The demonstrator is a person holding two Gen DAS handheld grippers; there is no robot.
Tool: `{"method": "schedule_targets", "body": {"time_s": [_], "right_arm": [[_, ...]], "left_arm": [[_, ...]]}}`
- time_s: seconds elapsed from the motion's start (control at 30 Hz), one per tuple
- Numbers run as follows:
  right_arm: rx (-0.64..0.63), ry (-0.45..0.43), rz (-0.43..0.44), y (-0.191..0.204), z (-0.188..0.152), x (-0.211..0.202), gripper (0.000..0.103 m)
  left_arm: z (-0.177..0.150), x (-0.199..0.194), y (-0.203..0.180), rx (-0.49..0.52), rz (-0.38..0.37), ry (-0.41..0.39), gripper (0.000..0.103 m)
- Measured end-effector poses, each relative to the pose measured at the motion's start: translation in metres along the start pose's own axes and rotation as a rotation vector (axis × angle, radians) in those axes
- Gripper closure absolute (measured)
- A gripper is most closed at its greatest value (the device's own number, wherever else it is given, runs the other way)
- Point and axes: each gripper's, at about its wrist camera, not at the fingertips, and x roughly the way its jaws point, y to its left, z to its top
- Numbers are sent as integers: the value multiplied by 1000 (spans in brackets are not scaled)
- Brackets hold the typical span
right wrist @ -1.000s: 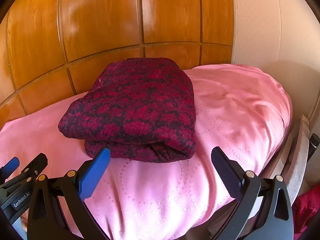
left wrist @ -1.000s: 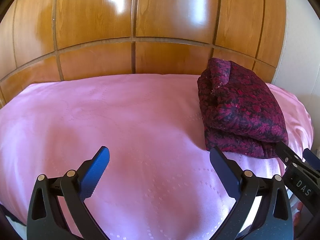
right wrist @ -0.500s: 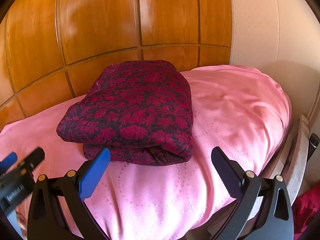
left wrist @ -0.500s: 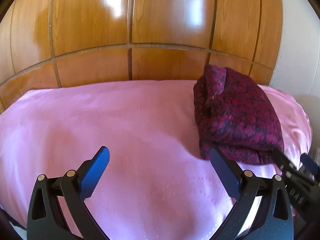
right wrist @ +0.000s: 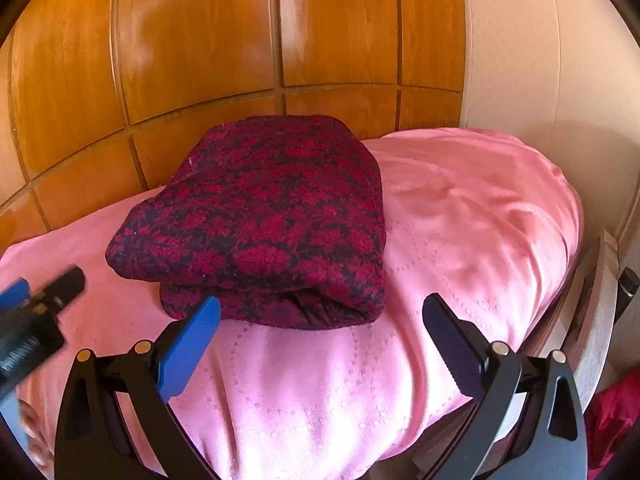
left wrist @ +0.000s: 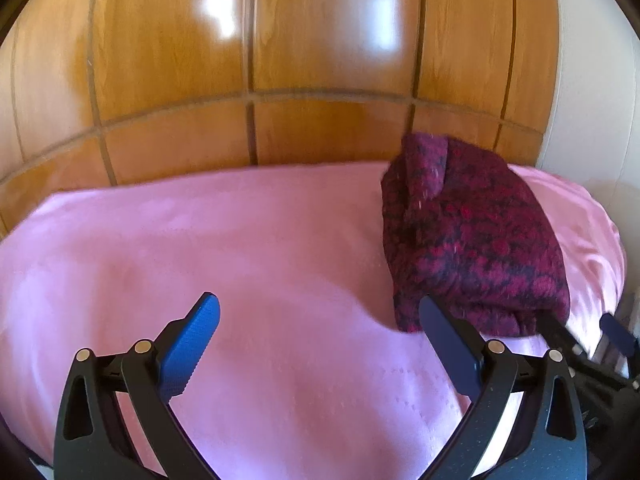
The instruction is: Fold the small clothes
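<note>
The folded garment (right wrist: pixel 260 220) lies right of centre on the bed (left wrist: pixel 200 260), long axis running toward the headboard (left wrist: pixel 320 60). Left claw (left wrist: pixel 320 336) and right claw (right wrist: pixel 320 332) hover level, spread, holding nothing.

Nothing legible for me here; white lettering on the left gripper (right wrist: pixel 24 344) body is blurred past reading.
</note>
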Motion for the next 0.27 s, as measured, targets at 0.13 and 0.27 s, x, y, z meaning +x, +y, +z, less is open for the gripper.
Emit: {"method": "schedule_targets", "body": {"time_s": [0.13,0.27], "right_arm": [[18,-14,17,0,3,-5,2],[20,1,25,1,2,-2,2]], "left_arm": [[-8,9,7,-52,11,40,4],[-13,7,9,-48,19,34,4]]}}
